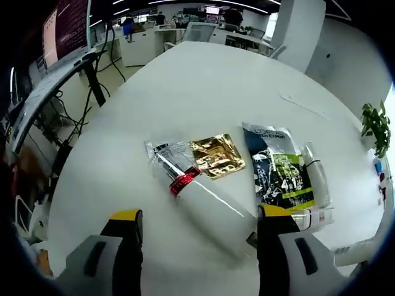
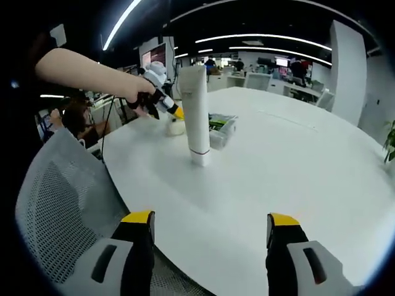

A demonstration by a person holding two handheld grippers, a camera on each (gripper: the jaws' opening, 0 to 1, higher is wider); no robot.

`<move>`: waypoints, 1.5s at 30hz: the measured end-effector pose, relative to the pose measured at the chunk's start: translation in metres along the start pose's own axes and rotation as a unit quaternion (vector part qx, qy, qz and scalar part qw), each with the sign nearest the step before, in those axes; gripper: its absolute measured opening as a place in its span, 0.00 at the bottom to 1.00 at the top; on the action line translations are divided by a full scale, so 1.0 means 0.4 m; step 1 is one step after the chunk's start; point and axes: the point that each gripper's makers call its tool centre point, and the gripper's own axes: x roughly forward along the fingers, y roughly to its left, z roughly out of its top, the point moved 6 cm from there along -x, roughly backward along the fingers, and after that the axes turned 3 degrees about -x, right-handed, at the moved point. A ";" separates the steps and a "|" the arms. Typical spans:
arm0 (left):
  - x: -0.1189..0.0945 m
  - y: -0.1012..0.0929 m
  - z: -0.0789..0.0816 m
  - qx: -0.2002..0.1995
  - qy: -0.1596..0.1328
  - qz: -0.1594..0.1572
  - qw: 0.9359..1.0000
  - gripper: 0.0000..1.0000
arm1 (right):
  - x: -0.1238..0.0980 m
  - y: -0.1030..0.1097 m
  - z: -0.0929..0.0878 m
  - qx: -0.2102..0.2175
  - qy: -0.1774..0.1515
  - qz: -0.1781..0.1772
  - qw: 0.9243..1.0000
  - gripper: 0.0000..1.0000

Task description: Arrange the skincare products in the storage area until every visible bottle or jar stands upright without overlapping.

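In the left gripper view a white tube [image 1: 207, 200] with a red band lies in a clear wrapper on the white table [image 1: 203, 92]. Beside it lie a gold sachet [image 1: 216, 155] and a dark printed packet [image 1: 279, 172]; a slim white tube [image 1: 317, 180] runs along the packet's right edge. My left gripper [image 1: 200, 216] hovers open above the wrapped tube. In the right gripper view a tall white tube [image 2: 196, 114] stands upright on its cap, the packet [image 2: 221, 126] just behind it. A hand holds the left gripper [image 2: 162, 102] beyond the tube. My right gripper [image 2: 211, 221] is open, well short of the tube.
A grey mesh chair [image 2: 62, 203] sits at the table's near left edge in the right gripper view. A small pale round thing [image 2: 176, 128] lies under the left gripper. A monitor on a stand [image 1: 62, 37] is left of the table, a potted plant [image 1: 374, 126] right.
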 end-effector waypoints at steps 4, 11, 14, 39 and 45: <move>-0.013 -0.004 -0.026 0.009 0.007 -0.004 1.000 0.61 | 0.001 -0.002 -0.001 0.000 0.001 -0.001 1.000 0.78; -0.024 0.009 -0.034 0.028 -0.009 -0.004 1.000 0.49 | 0.000 -0.002 -0.003 0.000 0.002 -0.001 1.000 0.77; -0.022 0.015 -0.037 0.039 -0.008 -0.010 0.999 0.40 | -0.001 -0.001 -0.002 0.001 0.001 -0.001 1.000 0.77; -0.076 0.078 -0.100 -0.068 -0.006 -0.138 0.988 0.27 | 0.002 0.002 -0.004 -0.011 0.007 0.002 1.000 0.73; -0.120 0.080 -0.119 -0.101 -0.034 -0.184 0.977 0.27 | -0.001 0.004 0.000 -0.016 0.008 0.000 1.000 0.73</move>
